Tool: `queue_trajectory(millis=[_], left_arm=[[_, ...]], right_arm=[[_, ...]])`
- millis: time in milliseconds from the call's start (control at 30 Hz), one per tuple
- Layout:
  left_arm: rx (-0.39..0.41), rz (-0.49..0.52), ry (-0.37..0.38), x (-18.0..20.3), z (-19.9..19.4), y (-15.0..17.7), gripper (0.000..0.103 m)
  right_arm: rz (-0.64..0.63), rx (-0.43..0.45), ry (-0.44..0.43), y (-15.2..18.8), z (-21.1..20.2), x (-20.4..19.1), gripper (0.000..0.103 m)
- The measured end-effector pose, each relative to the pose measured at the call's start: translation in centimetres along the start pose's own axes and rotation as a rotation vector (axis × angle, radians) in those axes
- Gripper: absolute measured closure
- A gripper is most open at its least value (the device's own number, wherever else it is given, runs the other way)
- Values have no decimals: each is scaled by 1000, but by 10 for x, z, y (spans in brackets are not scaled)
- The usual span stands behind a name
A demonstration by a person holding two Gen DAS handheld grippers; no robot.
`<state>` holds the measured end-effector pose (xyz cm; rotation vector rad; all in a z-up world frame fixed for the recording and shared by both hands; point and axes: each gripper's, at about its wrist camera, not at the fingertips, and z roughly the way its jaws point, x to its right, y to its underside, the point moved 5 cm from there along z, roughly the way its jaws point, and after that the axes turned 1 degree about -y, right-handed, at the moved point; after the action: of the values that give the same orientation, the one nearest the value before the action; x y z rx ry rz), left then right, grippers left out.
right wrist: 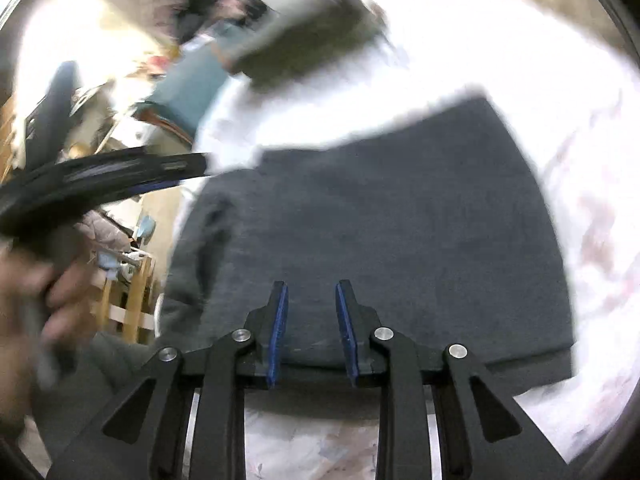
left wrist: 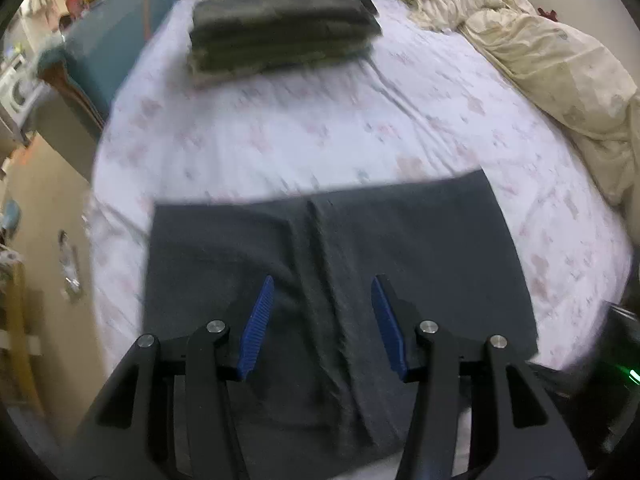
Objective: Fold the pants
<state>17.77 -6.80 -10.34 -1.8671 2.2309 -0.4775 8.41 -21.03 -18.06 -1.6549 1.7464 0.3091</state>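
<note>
Dark grey knit pants (left wrist: 340, 272), already folded, flat on white floral bedsheet (left wrist: 280, 136); soft, limp, light, best pinched at stacked near edge; left gripper (left wrist: 322, 292) and right gripper (right wrist: 311, 296) both spread, empty.

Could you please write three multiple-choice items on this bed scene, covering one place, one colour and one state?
1. Where does the olive folded stack lie?
A. beyond the dark grey pants on the bed sheet
B. on the floor
C. on the pants

2. What colour are the left tool pads?
A. red
B. blue
C. white

3. How are the left tool's jaws?
A. clamped on the pants
B. apart, above the pants
C. holding the stack

Key: A, it sits farther up the sheet; B, both ribbed pads are blue; B, a clear gap shows cloth beneath.
</note>
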Motion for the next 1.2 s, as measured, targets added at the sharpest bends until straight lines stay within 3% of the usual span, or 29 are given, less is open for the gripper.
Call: queue_trajectory(millis=[67, 167, 267, 333, 400, 467, 500, 533, 600, 700, 833, 933, 1000, 1100, 1200], left_arm=[[-73, 39, -22, 7, 22, 24, 56], [-217, 32, -8, 7, 62, 58, 54], [-229, -142, 84, -11, 64, 60, 51], [-211, -140, 78, -15, 54, 53, 51], [-144, -100, 33, -18, 38, 46, 50], [-80, -76, 4, -21, 25, 43, 45], [-63, -78, 6, -23, 22, 43, 43], [-58, -83, 14, -23, 21, 44, 42], [-71, -80, 32, -18, 25, 49, 42], [-153, -83, 62, -11, 45, 64, 42], [-187, -123, 85, -15, 59, 73, 35], [-196, -134, 94, -17, 60, 74, 35], [-192, -128, 96, -15, 60, 75, 35], [-185, -116, 100, -14, 59, 76, 35], [-184, -112, 106, -13, 58, 76, 35]], right_arm=[[8, -84, 7, 12, 25, 1, 76], [0, -107, 50, 18, 37, 5, 75], [93, -117, -1, 16, 28, 17, 76], [140, -83, -8, 15, 9, 23, 74], [157, -24, -1, 16, -15, 26, 74], [186, 89, -13, 9, -50, 31, 72], [208, 145, -12, 3, -66, 34, 66], [240, 209, -5, -1, -82, 42, 42], [328, 315, 26, -5, -105, 65, 23], [462, 297, 51, -10, -111, 106, 23], [530, 205, 195, 3, -101, 148, 23], [650, 99, 112, 20, -70, 162, 23], [601, 93, 135, 18, -71, 156, 23], [521, 55, 160, 13, -60, 144, 30], [495, 82, 210, 6, -57, 139, 56]])
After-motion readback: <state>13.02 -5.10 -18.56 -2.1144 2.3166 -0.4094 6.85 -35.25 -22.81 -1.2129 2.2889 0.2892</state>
